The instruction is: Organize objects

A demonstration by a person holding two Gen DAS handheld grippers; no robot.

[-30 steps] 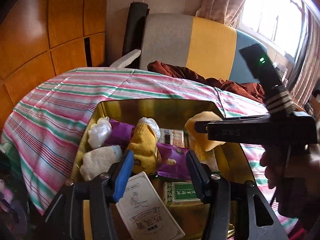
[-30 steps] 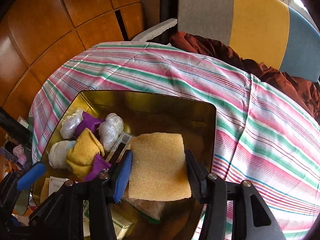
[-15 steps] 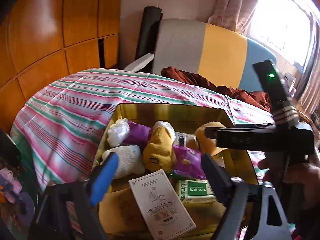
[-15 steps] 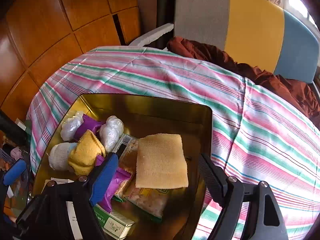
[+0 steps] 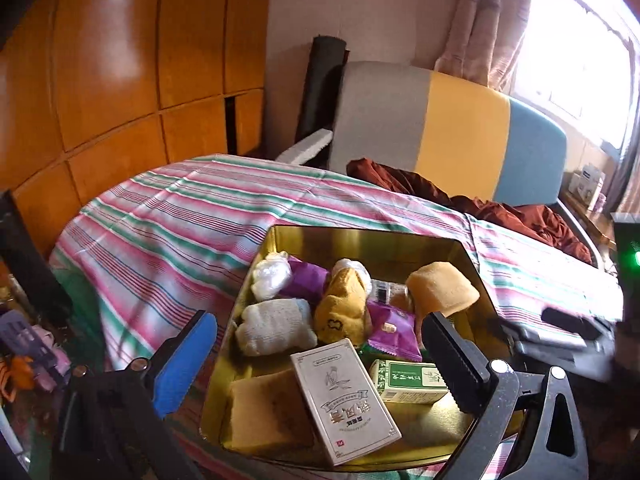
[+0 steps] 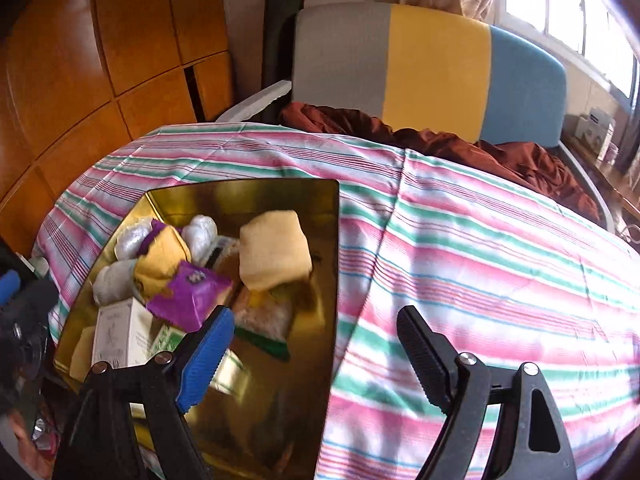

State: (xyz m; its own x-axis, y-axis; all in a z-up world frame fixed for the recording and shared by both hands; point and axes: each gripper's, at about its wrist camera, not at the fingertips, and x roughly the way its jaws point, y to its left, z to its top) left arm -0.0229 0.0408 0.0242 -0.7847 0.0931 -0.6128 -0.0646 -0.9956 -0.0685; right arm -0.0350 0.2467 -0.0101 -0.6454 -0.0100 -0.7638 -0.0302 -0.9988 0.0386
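Note:
A gold tin tray (image 5: 360, 236) sits on the striped tablecloth and holds several items. Among them are a white printed box (image 5: 344, 396), a green box (image 5: 408, 380), a purple packet (image 5: 392, 328), a yellow sock (image 5: 344, 308), a white sock (image 5: 276, 326) and a yellow sponge (image 5: 440, 286). My left gripper (image 5: 317, 317) hangs over the tray's near end. Its jaws are opening wide, and no pad touches anything. My right gripper (image 6: 315, 312) stands open over the tray's right rim (image 6: 334, 280) and the cloth. The sponge (image 6: 276, 248) lies loose in the tray ahead of it.
The pink, green and white tablecloth (image 6: 480, 264) spreads right of the tray. Behind the table stands a grey, yellow and blue chair back (image 5: 460, 128) with a brown cloth (image 5: 420, 188) on it. Orange wood panels (image 5: 120, 80) line the left, with small clutter (image 5: 32, 356) low left.
Both grippers opened. The right one let go of the yellow sponge, which now lies in the tray, and swung right over the cloth. The left drew back from the white box.

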